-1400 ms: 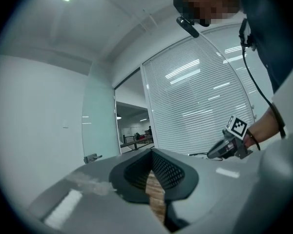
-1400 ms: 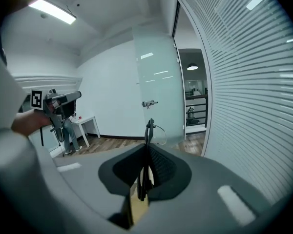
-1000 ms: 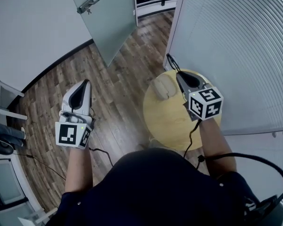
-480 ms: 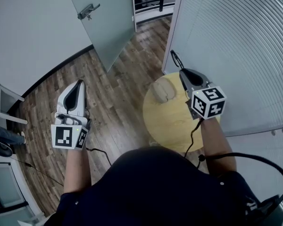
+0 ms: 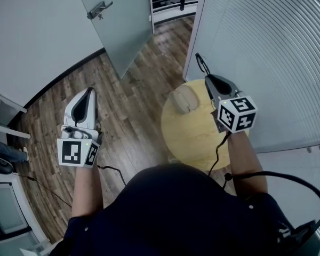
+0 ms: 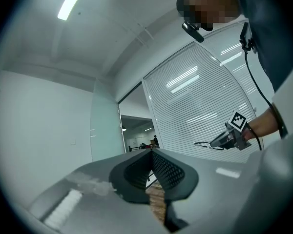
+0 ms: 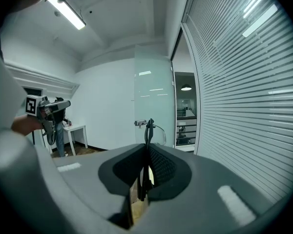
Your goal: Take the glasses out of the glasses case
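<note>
Head view, steeply downward: your right gripper (image 5: 207,79) is held above the far edge of a round, light wooden table (image 5: 194,138), and its jaws are clamped on a pair of thin, dark-framed glasses (image 5: 201,63), which project beyond the jaw tips, out past the table's edge and clear of its top. The right gripper view confirms the grip: one slim dark part of the frame runs upright between the two ribbed black pads, which press on it from both sides, and the rest of the frame rises above the jaw tips. A beige, oval glasses case (image 5: 184,99) lies on the table top near its far rim, just to the left of your right gripper and apart from the glasses; whether its lid is open cannot be told. Your left gripper (image 5: 89,92) is held well to the left of the table, over the brown wood-plank floor (image 5: 133,105), pointing away from you. In the left gripper view its two black pads meet at the tips with nothing between them, and only a strip of floor shows through the gap lower down; that view also shows your right gripper from the side with the glasses carried at its tip. A frosted glass door with a metal lever handle (image 5: 98,8) stands beyond, and a wall of pale horizontal blinds (image 5: 266,47) curves behind the table.
</note>
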The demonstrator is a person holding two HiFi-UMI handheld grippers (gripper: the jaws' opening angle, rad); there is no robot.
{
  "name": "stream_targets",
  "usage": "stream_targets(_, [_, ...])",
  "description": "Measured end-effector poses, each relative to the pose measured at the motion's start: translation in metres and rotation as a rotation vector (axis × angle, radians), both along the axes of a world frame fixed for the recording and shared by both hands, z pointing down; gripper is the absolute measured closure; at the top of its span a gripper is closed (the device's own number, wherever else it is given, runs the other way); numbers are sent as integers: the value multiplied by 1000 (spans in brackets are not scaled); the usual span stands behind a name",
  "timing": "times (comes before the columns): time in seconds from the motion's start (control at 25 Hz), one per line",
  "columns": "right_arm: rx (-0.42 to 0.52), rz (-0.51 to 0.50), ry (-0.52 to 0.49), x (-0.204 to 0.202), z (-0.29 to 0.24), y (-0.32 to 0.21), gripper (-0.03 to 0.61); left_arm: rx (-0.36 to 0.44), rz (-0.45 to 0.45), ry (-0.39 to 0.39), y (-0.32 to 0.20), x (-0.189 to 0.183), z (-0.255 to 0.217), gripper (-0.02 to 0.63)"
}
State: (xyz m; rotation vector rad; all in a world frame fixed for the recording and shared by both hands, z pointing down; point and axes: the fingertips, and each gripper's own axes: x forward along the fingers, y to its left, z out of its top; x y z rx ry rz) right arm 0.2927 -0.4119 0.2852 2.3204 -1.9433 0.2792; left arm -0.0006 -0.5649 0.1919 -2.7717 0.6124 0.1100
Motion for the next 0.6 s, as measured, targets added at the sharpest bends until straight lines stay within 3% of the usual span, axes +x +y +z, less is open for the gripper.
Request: stream_targets(0.6, [1, -3, -1, 7, 0, -4, 545, -13, 3, -7, -3, 7, 3, 610])
